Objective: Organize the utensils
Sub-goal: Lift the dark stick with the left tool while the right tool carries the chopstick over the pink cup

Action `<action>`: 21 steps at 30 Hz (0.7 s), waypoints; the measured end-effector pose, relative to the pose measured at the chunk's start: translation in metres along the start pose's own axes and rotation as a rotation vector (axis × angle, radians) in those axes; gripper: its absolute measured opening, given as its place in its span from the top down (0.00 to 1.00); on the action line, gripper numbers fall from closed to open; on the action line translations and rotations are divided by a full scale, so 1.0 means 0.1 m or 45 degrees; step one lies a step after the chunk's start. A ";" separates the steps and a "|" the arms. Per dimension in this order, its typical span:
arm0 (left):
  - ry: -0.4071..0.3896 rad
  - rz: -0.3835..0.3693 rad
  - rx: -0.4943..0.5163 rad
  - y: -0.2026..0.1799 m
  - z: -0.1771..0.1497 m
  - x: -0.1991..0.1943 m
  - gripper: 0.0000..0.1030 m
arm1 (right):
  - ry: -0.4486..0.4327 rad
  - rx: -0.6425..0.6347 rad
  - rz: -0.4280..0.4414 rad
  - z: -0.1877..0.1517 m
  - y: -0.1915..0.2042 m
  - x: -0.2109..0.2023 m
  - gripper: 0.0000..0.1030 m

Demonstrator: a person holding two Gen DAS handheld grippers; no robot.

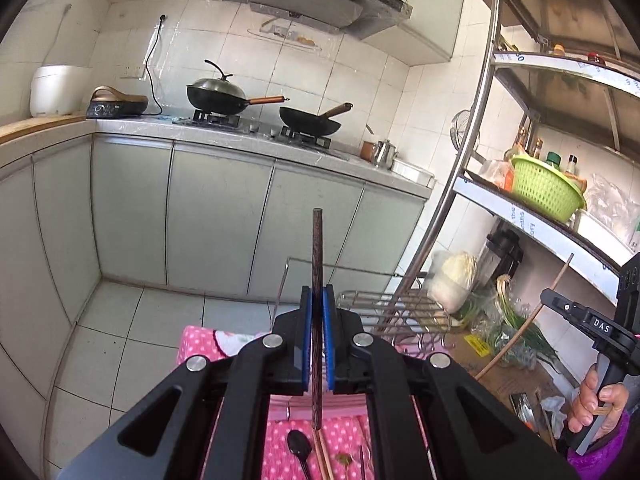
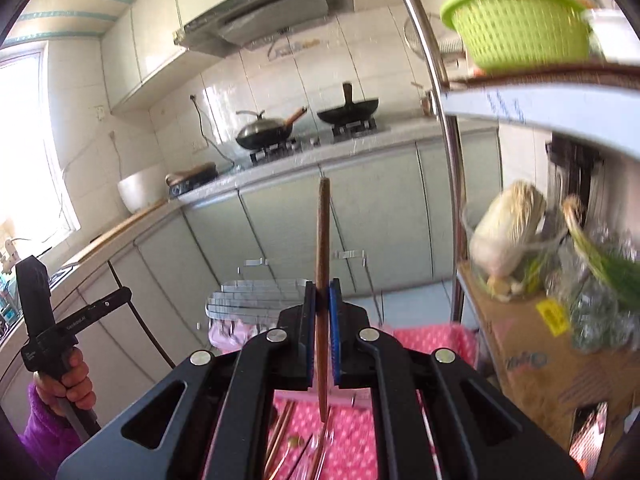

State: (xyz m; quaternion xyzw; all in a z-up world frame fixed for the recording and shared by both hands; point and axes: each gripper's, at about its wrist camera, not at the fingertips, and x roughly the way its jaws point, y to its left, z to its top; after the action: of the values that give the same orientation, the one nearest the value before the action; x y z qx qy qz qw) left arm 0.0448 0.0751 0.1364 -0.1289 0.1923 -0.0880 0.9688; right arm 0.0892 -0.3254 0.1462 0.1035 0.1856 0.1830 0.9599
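On the left, a dark brown chopstick (image 1: 317, 320) is being pinched upright between the blue pads of the left gripper (image 1: 318, 300), above the pink dotted cloth (image 1: 280, 440) where a black spoon (image 1: 300, 446) and other utensils are lying. On the right, a lighter reddish-brown chopstick (image 2: 322, 280) is being clamped likewise by the right gripper (image 2: 322, 296). Both sticks, slender and wood-grained, are probably being held clear for sorting into the wire rack (image 1: 404, 308).

dark chopstick (image 1: 317, 280) and brown chopstick (image 2: 322, 264), both upright.
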 end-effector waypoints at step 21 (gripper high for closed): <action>-0.046 0.102 -0.007 0.09 0.15 0.82 0.96 | 0.014 -0.059 -0.107 0.18 -0.08 0.65 0.94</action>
State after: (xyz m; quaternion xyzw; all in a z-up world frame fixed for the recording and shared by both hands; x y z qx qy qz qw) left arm 0.1268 0.0689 0.1179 -0.1253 0.1800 -0.0461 0.9746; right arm 0.1553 -0.3098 0.1400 0.0724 0.1909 0.1473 0.9678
